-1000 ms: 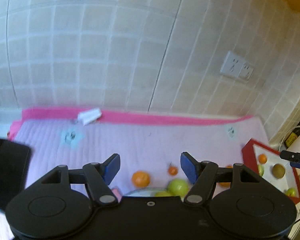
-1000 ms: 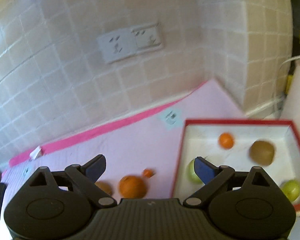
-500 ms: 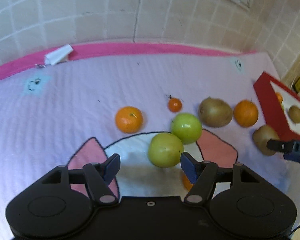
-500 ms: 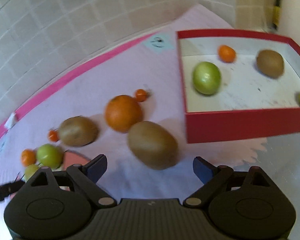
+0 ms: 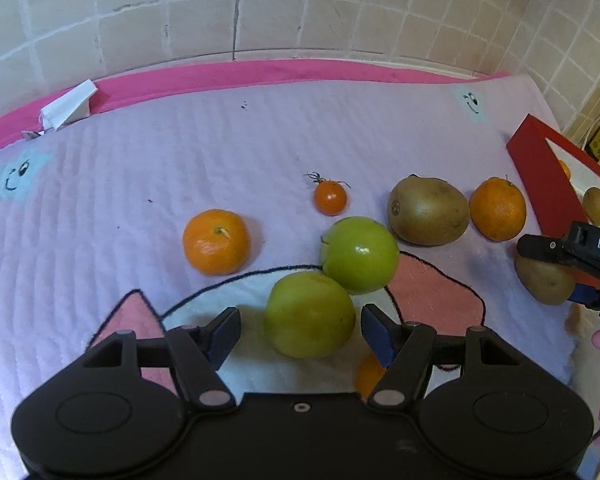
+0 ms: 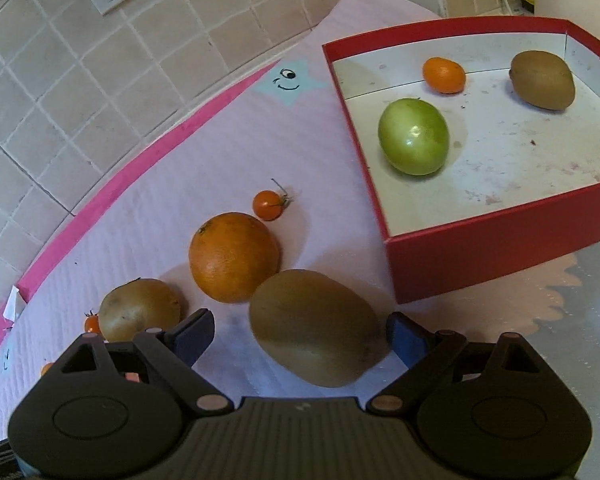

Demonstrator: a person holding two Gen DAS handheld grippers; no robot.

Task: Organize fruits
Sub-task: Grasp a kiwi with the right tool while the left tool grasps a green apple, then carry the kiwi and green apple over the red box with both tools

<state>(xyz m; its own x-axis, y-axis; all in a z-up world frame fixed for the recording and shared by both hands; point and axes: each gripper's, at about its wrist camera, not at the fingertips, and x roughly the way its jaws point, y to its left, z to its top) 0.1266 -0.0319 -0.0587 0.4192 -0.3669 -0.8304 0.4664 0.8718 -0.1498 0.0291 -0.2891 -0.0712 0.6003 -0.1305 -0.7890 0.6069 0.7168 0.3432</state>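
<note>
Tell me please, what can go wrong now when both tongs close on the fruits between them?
1. The round green apple between the open left tongs touches a second green apple; closing may push that one so it rolls.
2. The brown oval kiwi lies slanted between the open right tongs, so it may slip out.
3. A large orange sits against the kiwi and may get knocked.

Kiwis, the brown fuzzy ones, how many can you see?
3: one brown fuzzy kiwi between the right hand-held gripper's open jaws, one left of the big orange, one inside the red cardboard box. Others may be hidden.
</note>
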